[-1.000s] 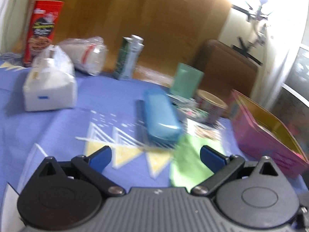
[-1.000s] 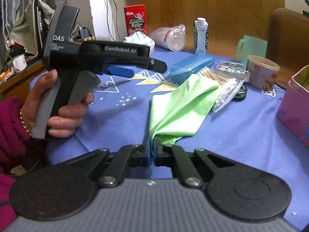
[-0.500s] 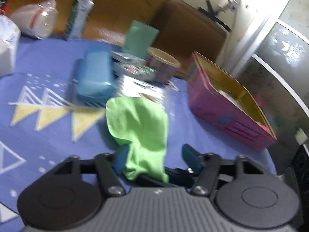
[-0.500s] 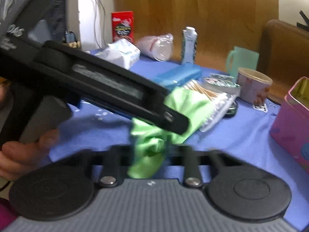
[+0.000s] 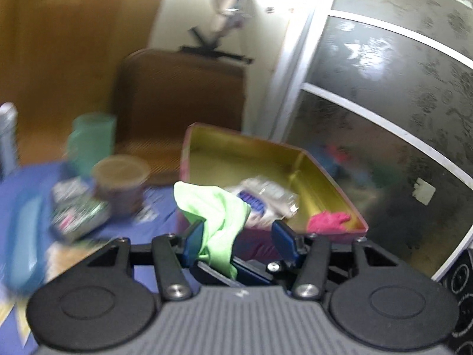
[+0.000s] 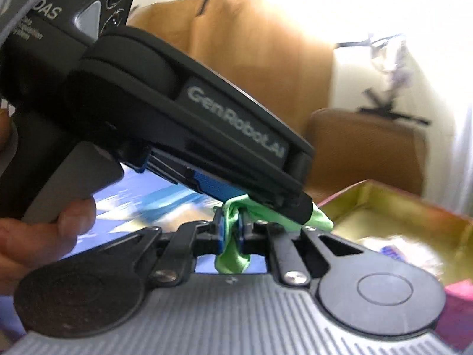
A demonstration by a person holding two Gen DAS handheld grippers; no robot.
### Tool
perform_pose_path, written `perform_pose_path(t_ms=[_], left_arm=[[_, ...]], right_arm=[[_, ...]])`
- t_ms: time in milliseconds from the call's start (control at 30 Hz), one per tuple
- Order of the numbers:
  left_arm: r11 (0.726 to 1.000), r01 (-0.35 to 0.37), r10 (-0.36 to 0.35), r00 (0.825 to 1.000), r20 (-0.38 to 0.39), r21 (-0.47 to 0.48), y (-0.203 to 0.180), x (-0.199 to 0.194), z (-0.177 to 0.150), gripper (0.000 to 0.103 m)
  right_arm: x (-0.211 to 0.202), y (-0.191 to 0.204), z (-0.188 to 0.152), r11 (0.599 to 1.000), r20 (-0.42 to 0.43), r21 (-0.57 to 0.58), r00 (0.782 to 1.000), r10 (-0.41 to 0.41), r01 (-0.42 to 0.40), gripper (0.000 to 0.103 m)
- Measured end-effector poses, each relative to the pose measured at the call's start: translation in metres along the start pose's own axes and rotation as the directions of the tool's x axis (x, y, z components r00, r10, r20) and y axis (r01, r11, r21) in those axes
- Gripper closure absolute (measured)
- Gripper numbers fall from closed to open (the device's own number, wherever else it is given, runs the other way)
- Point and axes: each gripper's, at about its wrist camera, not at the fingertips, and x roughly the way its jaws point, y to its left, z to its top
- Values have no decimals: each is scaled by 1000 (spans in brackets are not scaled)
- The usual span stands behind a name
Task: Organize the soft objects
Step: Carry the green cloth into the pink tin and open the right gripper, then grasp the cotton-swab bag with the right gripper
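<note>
A home: brown armchair [image 5: 180, 94], wood panelling [image 5: 74, 44], frosted door [image 5: 384, 103].

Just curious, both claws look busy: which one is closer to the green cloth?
Right. The right gripper is shut on the green cloth. The left gripper is open, its fingers either side of the cloth, not clamping it.

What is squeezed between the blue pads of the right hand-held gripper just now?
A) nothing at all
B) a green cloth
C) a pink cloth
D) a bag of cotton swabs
B: in the right wrist view, the right hand-held gripper has its blue pads closed on a bunched green cloth, while the pink cloth lies inside the pink tin.
</note>
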Motion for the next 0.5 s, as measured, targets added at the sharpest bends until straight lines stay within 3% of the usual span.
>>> perform_pose_path(t_ms=[100,167,200,300,400,500], left_arm=[[999,36,-37,999,16,36,-20,28,15,52],[999,35,-36,999,29,38,-30,45,22,43],[999,21,-23,999,34,38,-34,50,23,36],[999,-35,35,999,27,23,-34,63,24,34],[999,-49,49,999,21,-18,-20,57,16,28],[994,-102,103,994,30,-28,-4,44,7,25]], right_arm=[[-1,-24,0,995,26,-3,995,-99,99,91],[2,-40,-1,985,29,-3,984,-174,174,91],[5,-49,-1,978,27,1,978,-207,207,91],[26,-79,-6,952,-41,27,951,-305,306,85],[43,-111,-14,912,-149,85,910,-386,401,42],[34,-128,-21,886,-143,188,904,-403,424,24]])
